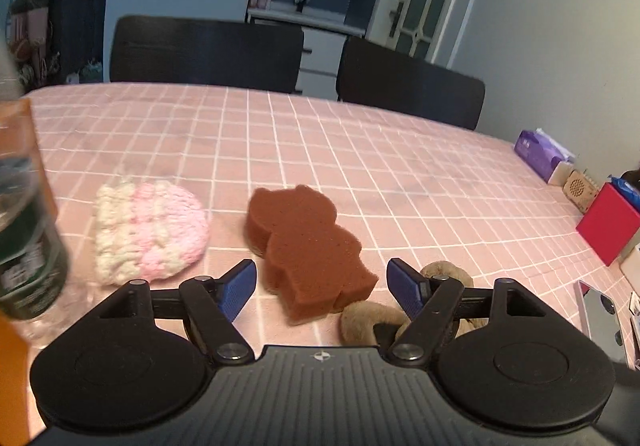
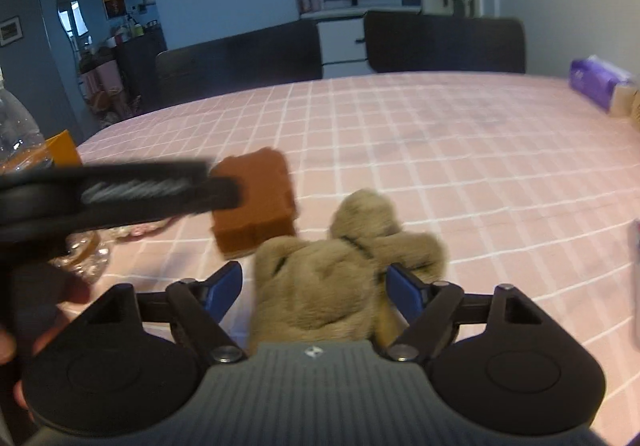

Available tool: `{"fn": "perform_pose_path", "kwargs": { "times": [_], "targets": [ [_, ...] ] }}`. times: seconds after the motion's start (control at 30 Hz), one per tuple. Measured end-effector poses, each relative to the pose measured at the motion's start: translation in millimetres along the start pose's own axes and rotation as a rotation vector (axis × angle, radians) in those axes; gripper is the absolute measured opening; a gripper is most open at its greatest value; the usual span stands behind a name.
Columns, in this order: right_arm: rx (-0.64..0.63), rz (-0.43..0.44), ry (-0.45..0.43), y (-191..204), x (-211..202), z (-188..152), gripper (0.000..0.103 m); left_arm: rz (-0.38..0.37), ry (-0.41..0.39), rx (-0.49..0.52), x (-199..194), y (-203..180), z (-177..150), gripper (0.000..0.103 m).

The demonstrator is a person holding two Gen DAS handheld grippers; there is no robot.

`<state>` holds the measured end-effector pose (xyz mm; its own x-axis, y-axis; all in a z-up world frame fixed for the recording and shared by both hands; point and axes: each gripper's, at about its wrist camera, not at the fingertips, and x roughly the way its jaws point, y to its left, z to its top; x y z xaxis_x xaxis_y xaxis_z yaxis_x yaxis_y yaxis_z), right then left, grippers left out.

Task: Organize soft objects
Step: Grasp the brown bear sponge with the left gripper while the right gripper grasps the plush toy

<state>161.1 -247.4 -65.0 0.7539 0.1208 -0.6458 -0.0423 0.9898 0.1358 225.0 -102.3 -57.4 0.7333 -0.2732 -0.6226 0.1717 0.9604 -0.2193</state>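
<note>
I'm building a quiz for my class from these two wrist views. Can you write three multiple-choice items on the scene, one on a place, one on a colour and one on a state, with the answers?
1. Which side of the brown sponge does the knitted pad lie on in the left wrist view?
A. left
B. right
C. on top of it

2. What colours is the knitted pad?
A. green and black
B. pink and cream
C. solid blue

3. How does the right tool stand with the tan plush toy?
A. shut tight on it
B. open, its blue pads either side of it
C. far off from it

Answers: 1 A, the pad sits left of the sponge on the pink checked tablecloth. 2 B, pink and cream yarn shows. 3 B, the pads stand apart beside the plush.
</note>
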Motion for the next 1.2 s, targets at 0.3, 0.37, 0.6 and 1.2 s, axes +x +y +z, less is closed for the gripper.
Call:
{"fn": "perform_pose_path", "kwargs": {
  "times": [0.3,0.37,0.6,1.2],
  "targets": [
    [0.026,-0.085,-0.031,-15,16,6,0.059,0.064,0.091,-0.022,41,-9,0,0.089],
    [0.022,-0.089,-0.027,-15,18,5,0.062,0.081,0.094,-0.037,48,-12,-1,0.093],
    [0.035,-0.080,-0.015,-19,27,-2,0.067,0.117,0.078,-0.038,61,-12,-5,0.093],
    [-0.014,-0.087,-0.028,-13,25,-10,0.052,0.123,0.048,0.076,56,-15,-12,0.076]
  ]
}}
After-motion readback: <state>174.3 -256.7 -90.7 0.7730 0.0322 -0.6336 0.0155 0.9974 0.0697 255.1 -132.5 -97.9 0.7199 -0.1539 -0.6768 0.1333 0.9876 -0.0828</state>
